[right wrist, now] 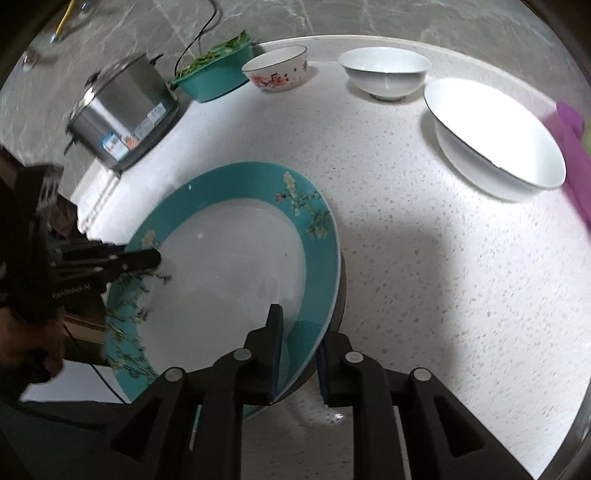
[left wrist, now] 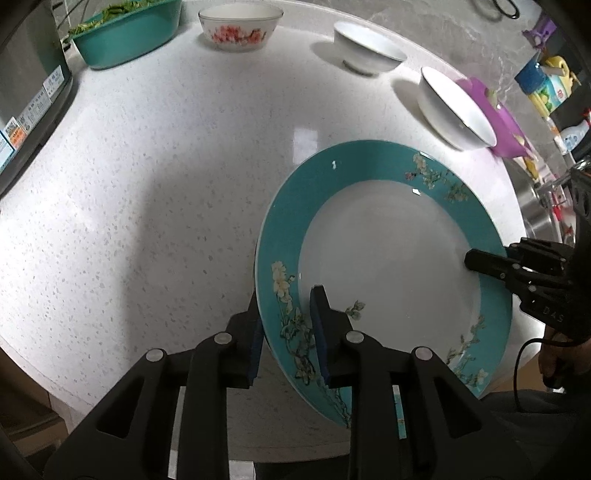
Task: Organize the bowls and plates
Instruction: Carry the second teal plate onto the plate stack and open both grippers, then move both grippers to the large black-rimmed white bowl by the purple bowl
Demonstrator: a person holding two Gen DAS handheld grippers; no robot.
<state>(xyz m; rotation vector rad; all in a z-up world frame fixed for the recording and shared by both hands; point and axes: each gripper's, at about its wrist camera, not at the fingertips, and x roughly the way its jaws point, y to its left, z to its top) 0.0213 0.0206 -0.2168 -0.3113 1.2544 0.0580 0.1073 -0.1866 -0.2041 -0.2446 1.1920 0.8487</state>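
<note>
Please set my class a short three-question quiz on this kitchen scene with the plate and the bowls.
1. True or false: the teal-rimmed plate sits stacked inside a bowl.
2. How many plain white bowls stand beyond the plate? A one; B two; C four.
3. Fill in: the basin holding greens is coloured ____.

Key: 1 false; 2 B; 3 teal.

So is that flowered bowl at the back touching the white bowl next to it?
Apart. The left wrist view shows bare countertop between the flowered bowl and the white bowl.
</note>
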